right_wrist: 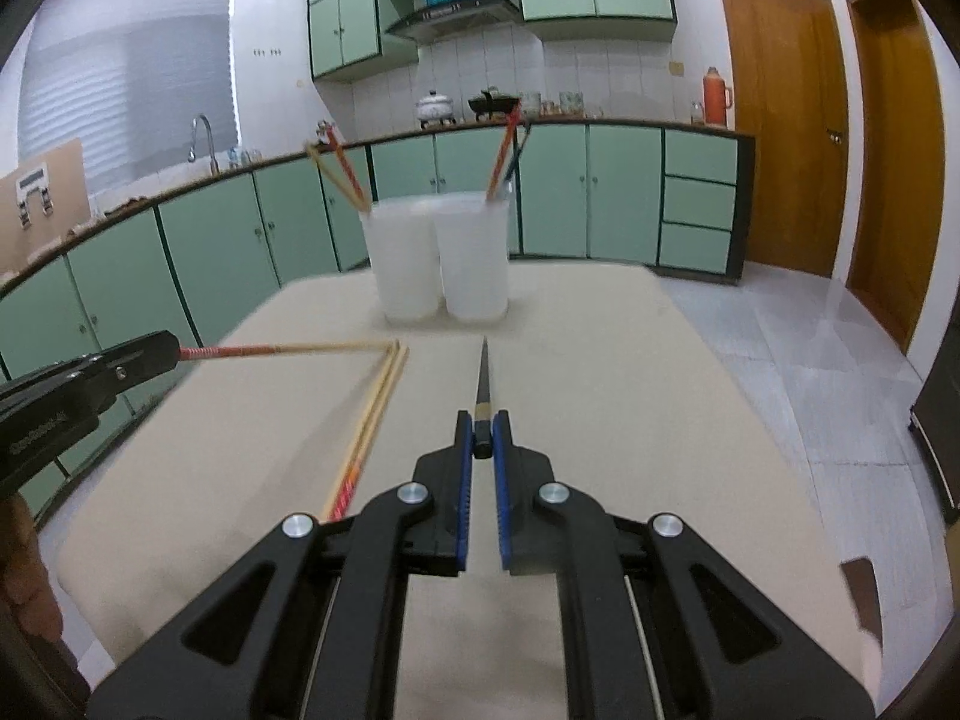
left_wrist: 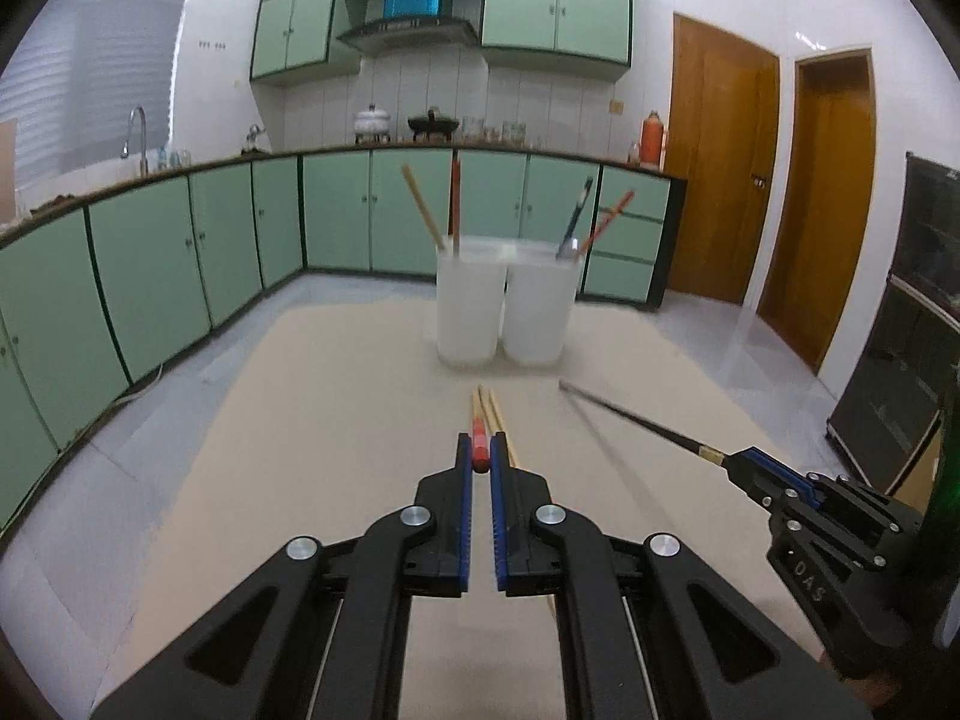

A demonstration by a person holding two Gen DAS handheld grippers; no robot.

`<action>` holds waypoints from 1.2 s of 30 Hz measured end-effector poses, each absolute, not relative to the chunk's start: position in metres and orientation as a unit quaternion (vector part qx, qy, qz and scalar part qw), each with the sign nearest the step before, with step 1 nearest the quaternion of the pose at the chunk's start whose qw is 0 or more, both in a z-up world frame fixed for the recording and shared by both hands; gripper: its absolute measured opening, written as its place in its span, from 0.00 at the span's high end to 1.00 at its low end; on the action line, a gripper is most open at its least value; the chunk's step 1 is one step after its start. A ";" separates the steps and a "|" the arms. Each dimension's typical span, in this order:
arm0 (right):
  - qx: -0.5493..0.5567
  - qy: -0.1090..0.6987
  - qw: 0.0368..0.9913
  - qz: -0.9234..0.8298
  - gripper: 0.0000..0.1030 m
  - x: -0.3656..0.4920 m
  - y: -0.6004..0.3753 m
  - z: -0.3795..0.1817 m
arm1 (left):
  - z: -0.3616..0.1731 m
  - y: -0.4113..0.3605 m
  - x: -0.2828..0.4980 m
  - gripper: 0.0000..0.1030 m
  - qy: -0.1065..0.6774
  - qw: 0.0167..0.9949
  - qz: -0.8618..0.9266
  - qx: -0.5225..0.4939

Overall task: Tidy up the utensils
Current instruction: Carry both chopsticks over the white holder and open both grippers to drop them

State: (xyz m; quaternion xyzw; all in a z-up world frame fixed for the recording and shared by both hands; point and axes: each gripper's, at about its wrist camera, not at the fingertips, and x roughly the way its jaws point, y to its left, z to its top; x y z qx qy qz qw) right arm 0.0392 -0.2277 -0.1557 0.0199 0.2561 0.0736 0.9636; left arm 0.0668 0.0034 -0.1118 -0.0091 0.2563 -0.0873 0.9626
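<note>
My left gripper (left_wrist: 480,450) is shut on the red end of a wooden chopstick (left_wrist: 479,420) that points toward the cups; it also shows in the right wrist view (right_wrist: 288,350). My right gripper (right_wrist: 483,429) is shut on a black chopstick (right_wrist: 483,375), seen in the left wrist view (left_wrist: 636,420) held above the table. Two wooden chopsticks (right_wrist: 375,414) lie on the beige table (right_wrist: 600,390). Two white cups stand at the far end: the left cup (left_wrist: 468,306) holds wooden and red chopsticks, the right cup (left_wrist: 537,309) holds black and red utensils.
Green kitchen cabinets (left_wrist: 180,264) line the left and back. Wooden doors (left_wrist: 720,168) are at the right. A dark cabinet (left_wrist: 924,324) stands at the far right. The table edge drops to a tiled floor (right_wrist: 780,348) on the right.
</note>
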 end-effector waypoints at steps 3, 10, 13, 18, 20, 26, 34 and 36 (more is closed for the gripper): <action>0.027 0.241 0.966 0.085 0.94 0.045 -0.232 -0.133 | -0.095 0.004 0.072 0.95 0.234 0.968 -0.087 -0.010; 0.038 0.216 0.968 0.119 0.94 0.067 -0.239 -0.080 | -0.060 0.008 0.092 0.95 0.196 0.976 -0.094 -0.008; 0.041 0.218 0.965 0.140 0.94 0.083 -0.239 -0.058 | -0.048 0.007 0.105 0.95 0.189 0.977 -0.102 -0.010; 0.053 0.252 0.951 0.170 0.94 0.115 -0.239 -0.035 | -0.034 0.007 0.123 0.95 0.191 0.974 -0.119 -0.018; 0.055 0.264 0.946 0.179 0.94 0.126 -0.239 -0.028 | -0.030 0.006 0.127 0.95 0.190 0.974 -0.124 -0.019; 0.049 0.279 0.941 0.187 0.94 0.146 -0.237 -0.013 | -0.023 0.005 0.133 0.95 0.186 0.973 -0.135 -0.015; 0.040 0.258 0.945 0.195 0.94 0.157 -0.239 0.019 | -0.003 0.003 0.139 0.95 0.165 0.975 -0.150 -0.011; 0.043 0.252 0.947 0.197 0.94 0.161 -0.242 0.029 | 0.005 0.002 0.142 0.95 0.157 0.976 -0.153 -0.010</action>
